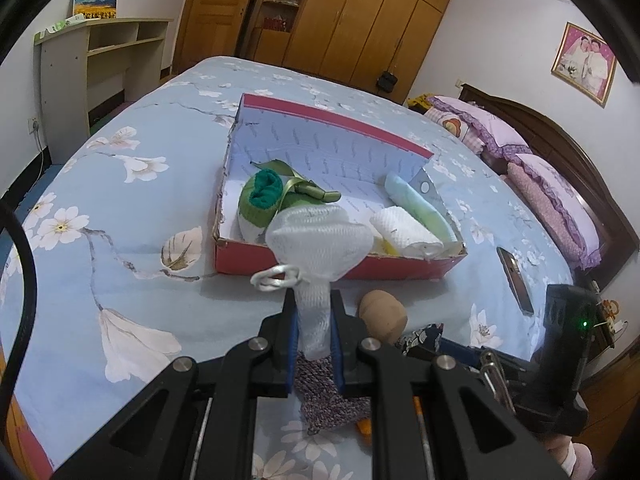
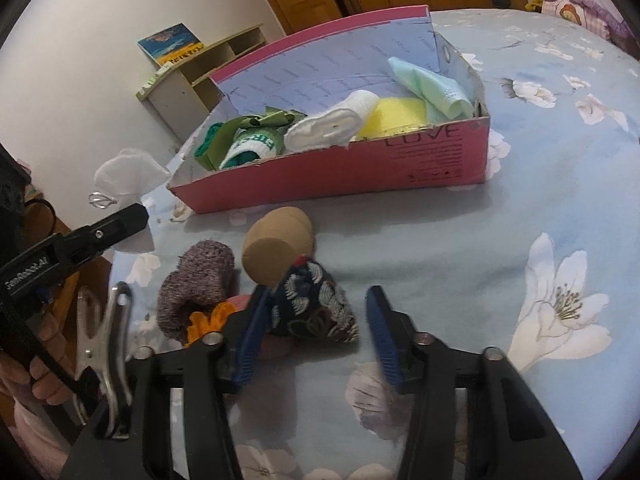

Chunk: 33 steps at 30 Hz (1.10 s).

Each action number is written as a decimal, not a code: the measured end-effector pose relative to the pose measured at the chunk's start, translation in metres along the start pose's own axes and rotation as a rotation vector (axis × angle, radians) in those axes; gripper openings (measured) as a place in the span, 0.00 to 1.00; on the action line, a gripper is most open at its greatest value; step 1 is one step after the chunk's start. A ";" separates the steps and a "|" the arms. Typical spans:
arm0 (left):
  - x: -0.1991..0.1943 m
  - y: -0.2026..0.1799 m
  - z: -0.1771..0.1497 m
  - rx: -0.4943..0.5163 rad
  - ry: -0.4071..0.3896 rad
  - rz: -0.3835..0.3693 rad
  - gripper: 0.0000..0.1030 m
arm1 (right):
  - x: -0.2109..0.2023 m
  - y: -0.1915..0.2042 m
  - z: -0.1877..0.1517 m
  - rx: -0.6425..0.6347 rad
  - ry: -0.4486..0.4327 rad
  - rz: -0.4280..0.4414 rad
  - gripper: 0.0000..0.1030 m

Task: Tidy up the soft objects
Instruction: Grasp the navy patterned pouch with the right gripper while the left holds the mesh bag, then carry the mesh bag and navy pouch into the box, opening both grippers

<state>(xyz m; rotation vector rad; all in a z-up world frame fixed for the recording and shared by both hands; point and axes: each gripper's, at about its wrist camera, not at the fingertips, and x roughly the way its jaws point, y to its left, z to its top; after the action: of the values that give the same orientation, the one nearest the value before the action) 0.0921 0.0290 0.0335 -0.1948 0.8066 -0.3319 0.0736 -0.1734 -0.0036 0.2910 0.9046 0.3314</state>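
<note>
My left gripper (image 1: 314, 300) is shut on a white mesh pouch (image 1: 320, 236) with a silver loop, held above the bed in front of the red box (image 1: 320, 268). The pouch also shows in the right wrist view (image 2: 128, 174). The red box (image 2: 360, 168) holds green socks (image 2: 248, 144), a white roll (image 2: 332, 124), a yellow item (image 2: 396, 116) and a pale green cloth (image 2: 432, 88). My right gripper (image 2: 320, 300) is open around a dark patterned pouch (image 2: 320, 304). A tan roll (image 2: 280, 244) and a purple knit sock (image 2: 200, 284) lie beside it.
A phone (image 1: 516, 276) lies on the blue floral bedspread (image 1: 120, 200) right of the box. Pillows (image 1: 552, 192) and headboard are at the right. A shelf desk (image 1: 100, 64) and wardrobe (image 1: 340, 12) stand beyond the bed. A metal clip (image 2: 104, 332) sits by my right gripper.
</note>
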 end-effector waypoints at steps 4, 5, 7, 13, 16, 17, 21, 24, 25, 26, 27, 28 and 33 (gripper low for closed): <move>-0.001 0.001 0.000 -0.003 0.001 0.000 0.13 | -0.003 0.002 -0.001 -0.003 -0.018 0.009 0.38; 0.000 0.001 0.000 -0.002 0.001 0.001 0.13 | -0.004 0.003 -0.002 -0.005 -0.025 0.008 0.37; -0.001 0.001 0.000 -0.004 0.000 -0.001 0.13 | -0.007 0.003 -0.002 -0.011 -0.036 0.004 0.37; -0.002 0.001 0.001 -0.007 -0.008 -0.005 0.13 | -0.019 0.006 0.000 -0.035 -0.083 -0.034 0.37; -0.003 -0.001 0.002 0.000 -0.011 -0.005 0.13 | -0.025 0.005 0.001 -0.034 -0.108 -0.037 0.37; -0.003 -0.001 0.002 0.001 -0.010 -0.005 0.13 | -0.028 0.005 0.000 -0.036 -0.117 -0.039 0.36; -0.001 -0.005 0.007 0.009 -0.010 -0.009 0.13 | -0.037 0.002 0.004 -0.042 -0.148 -0.051 0.37; 0.002 -0.010 0.012 0.023 -0.009 -0.019 0.14 | -0.043 0.001 0.007 -0.045 -0.165 -0.056 0.37; 0.003 -0.012 0.014 0.029 -0.009 -0.025 0.14 | -0.044 0.001 0.008 -0.047 -0.169 -0.059 0.37; 0.004 -0.015 0.017 0.036 -0.010 -0.027 0.13 | -0.046 0.000 0.009 -0.048 -0.172 -0.061 0.36; 0.005 -0.017 0.019 0.042 -0.011 -0.029 0.14 | -0.047 0.000 0.011 -0.051 -0.175 -0.063 0.37; 0.006 -0.020 0.022 0.054 -0.016 -0.030 0.14 | -0.048 0.000 0.012 -0.052 -0.177 -0.064 0.37; 0.013 -0.034 0.036 0.090 -0.031 -0.041 0.14 | -0.053 0.000 0.018 -0.075 -0.192 -0.077 0.37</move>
<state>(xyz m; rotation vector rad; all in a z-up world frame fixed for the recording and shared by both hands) 0.1198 -0.0058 0.0587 -0.1320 0.7562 -0.4017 0.0577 -0.1964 0.0450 0.2142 0.7109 0.2612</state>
